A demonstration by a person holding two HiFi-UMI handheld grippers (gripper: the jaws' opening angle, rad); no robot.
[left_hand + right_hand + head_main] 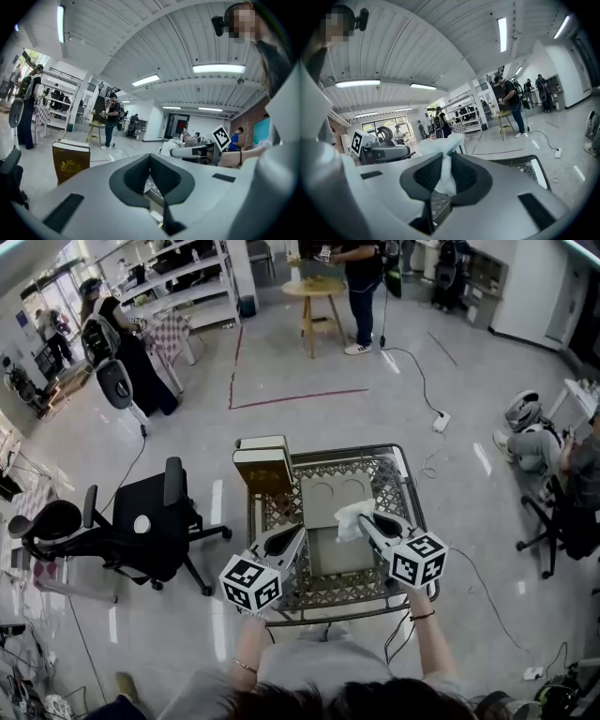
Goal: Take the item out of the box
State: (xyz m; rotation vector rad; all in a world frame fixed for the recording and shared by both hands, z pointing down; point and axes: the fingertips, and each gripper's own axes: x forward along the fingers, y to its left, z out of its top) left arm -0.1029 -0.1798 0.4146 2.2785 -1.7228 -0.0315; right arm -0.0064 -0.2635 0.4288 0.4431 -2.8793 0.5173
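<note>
An open grey cardboard box (pixel 330 495) lies flat on a metal lattice table (pixel 328 613). My right gripper (pixel 365 518) hovers over the box's right side, shut on a crumpled white paper-like item (pixel 351 517). In the right gripper view that white item (pixel 440 149) sticks up between the dark pads of the right gripper (pixel 446 158). My left gripper (pixel 297 532) hangs over the box's left edge. Its jaws meet with nothing between them in the left gripper view (pixel 150 157).
A brown-and-white box (pixel 262 465) stands upright at the table's back left corner, also seen as the brown box (pixel 70 161). A black office chair (pixel 141 521) stands left of the table. A round wooden table (pixel 314 289), people and floor cables lie beyond.
</note>
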